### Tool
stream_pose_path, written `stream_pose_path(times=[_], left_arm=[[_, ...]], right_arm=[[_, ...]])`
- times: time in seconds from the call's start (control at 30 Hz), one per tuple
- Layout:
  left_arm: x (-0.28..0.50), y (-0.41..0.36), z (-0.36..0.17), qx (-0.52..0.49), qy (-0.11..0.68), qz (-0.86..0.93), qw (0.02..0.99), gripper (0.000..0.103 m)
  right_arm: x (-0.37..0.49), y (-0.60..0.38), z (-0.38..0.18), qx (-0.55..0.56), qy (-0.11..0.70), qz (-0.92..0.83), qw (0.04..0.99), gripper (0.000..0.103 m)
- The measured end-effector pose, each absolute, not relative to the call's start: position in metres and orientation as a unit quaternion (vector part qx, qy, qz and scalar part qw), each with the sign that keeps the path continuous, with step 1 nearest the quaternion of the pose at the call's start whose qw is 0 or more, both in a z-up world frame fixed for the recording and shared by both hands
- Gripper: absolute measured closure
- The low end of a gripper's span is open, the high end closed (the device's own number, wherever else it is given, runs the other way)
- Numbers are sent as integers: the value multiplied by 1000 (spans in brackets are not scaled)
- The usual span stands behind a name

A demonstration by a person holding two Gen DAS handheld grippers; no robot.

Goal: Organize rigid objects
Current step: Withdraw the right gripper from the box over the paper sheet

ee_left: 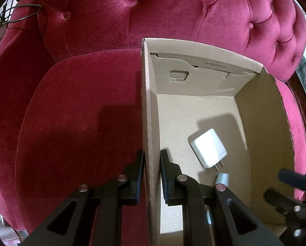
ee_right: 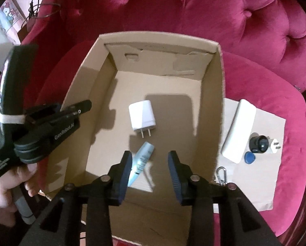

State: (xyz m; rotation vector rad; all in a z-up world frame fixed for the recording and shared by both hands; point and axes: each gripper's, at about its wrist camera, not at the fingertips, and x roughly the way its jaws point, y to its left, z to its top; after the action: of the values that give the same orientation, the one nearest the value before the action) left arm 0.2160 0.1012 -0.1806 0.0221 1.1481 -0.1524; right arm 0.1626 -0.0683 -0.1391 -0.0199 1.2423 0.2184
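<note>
from my left wrist view, my left jaws (ee_left: 151, 176) are clamped thin on the box (ee_left: 147, 102) wall, one pad outside, one inside, steadying it on the red chair (ee_left: 81, 112). cardboard is light and stiff enough to hold by its edge, though i judge it would buckle if i squeezed or twisted hard. inside lies a white charger (ee_left: 209, 148), prongs toward me, and just beside it the end of a small tube (ee_left: 222, 178). the right gripper (ee_left: 283, 186) shows blurred at the right edge. from my right wrist view, my right jaws (ee_right: 149, 176) hang partly open and empty above the box floor, with the tube (ee_right: 141, 161) lying loose below them. beside the box, on a brown sheet (ee_right: 261, 174), wait a white pack (ee_right: 237, 129), a black lens-like piece (ee_right: 258, 143), a small plug (ee_right: 274, 144), a blue tag (ee_right: 249, 156) and a carabiner (ee_right: 221, 174). the pack looks smooth, hard and probably the heaviest; i would take it across its narrow width near the middle.
</note>
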Motion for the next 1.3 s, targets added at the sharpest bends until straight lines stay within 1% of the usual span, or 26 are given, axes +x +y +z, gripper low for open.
stream_pose_path(times=[0.07,0.13,0.2,0.23,0.27,0.33,0.43,0.53,0.57,0.63,0.9,1.3], left_arm=[[216,102,-181,10,543,-72,837,86],[216,101,-181,9,543,-72,837,86],[216,101,-180,10,543,-72,837,86],[216,102,-181,10,543,-72,837,87],[216,101,-181,9,543,-72,837,86],[216,102,-181,8,543,-72,837,87],[216,102,-181,7,543,-72,837,86],[216,104,-181,6,543,-72,837,87],[216,103,-180,6,543,-72,837,87],[216,103,-181,7,543,-72,837,86],[217,103,-181,8,544,-71,836,86],[216,97,-181,15,542,-68,838,87]], right_arm=[[162,-74,-134,-7,576,98,812,55],[161,-82,-128,-8,571,93,815,52],[159,-90,-124,-11,568,85,818,44],[158,-93,-122,-13,566,80,820,35],[158,-95,-123,-15,564,78,822,31],[156,-104,-119,-15,560,69,826,27],[154,-117,-117,-9,556,60,829,13],[151,-130,-116,-10,551,49,833,9],[149,-135,-116,-9,551,46,833,5],[147,-144,-115,-6,548,40,835,0],[138,-190,-124,7,549,10,836,0],[144,-253,-154,-14,566,-29,824,0]])
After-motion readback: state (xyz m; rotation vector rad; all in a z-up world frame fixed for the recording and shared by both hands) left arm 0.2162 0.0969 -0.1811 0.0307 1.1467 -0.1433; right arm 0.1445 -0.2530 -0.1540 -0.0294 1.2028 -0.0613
